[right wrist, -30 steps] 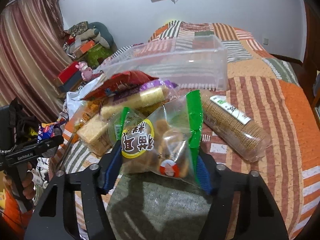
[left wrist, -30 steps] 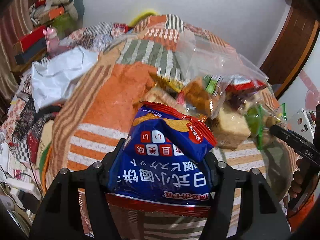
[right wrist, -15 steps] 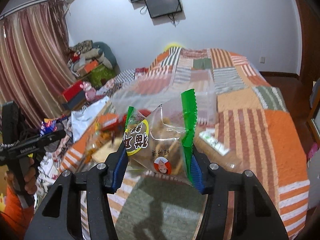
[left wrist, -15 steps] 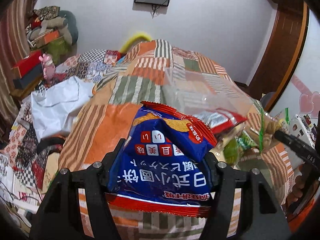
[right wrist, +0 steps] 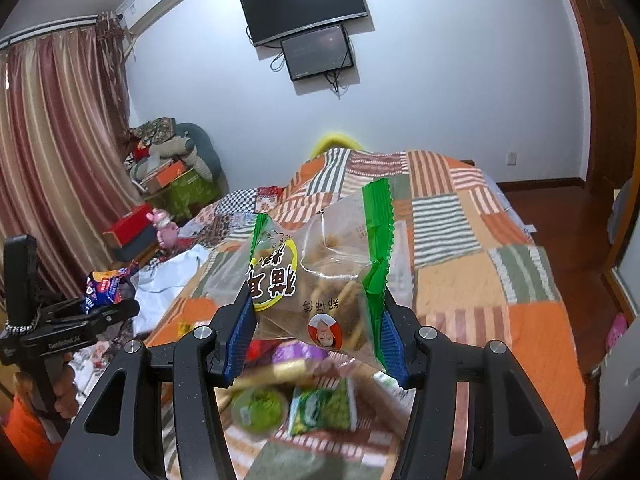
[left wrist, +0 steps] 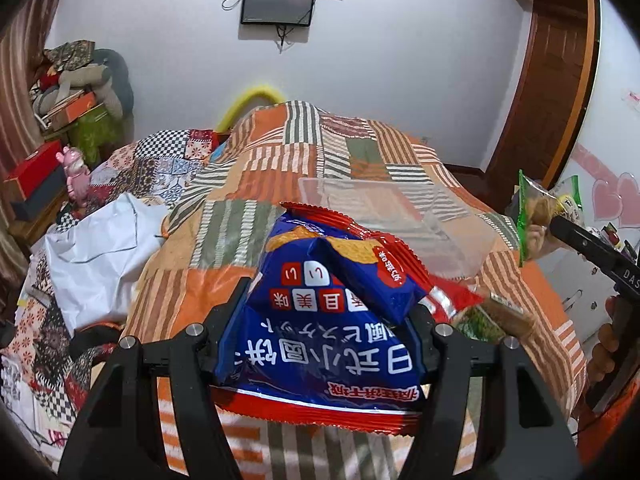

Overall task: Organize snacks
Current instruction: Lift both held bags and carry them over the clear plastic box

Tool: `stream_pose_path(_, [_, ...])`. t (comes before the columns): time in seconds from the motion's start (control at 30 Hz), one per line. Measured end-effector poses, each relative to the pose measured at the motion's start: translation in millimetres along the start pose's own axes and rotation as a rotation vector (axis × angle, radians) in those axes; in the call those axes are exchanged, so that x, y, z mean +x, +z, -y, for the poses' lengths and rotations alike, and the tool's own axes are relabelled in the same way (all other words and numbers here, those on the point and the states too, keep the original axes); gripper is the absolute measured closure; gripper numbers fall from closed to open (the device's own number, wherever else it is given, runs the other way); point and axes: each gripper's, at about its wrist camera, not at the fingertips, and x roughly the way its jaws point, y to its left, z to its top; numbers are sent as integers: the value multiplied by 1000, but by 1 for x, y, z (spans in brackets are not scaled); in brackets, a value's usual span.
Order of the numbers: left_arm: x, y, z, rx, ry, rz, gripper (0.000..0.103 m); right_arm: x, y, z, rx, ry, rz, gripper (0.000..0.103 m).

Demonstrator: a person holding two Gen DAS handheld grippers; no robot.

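Note:
My left gripper [left wrist: 328, 320] is shut on a blue and red snack bag [left wrist: 324, 320] and holds it above the bed. My right gripper [right wrist: 316, 320] is shut on a clear bag with green edges [right wrist: 320, 276], full of brown snacks, lifted above the snack pile. That bag also shows at the right edge of the left wrist view [left wrist: 540, 208]. A clear plastic bin [left wrist: 388, 220] stands on the patchwork bedspread [left wrist: 280, 184] beyond the blue bag. More snack packs [right wrist: 320, 404] lie below the right gripper, blurred.
A white plastic bag [left wrist: 100, 252] lies on the bed's left side. Boxes and soft toys [right wrist: 168, 168] are stacked by the curtain. A wooden door [left wrist: 548, 80] is at the right. The left gripper shows in the right wrist view [right wrist: 80, 316].
Both grippers have risen with their bags. The snack pile and bin have dropped lower in both views, and the wall screens have come into view.

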Motion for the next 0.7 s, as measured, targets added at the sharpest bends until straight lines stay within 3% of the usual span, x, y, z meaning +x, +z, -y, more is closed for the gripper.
stream_pose_path(0.37, [55,39,5,-28,-28,-49,39,27,16,6,-24,-24,-17,51])
stream_pose_path(0.7, [100,54,9,-36,-28,-118,39,58,21,14,-27,-11,-72,51])
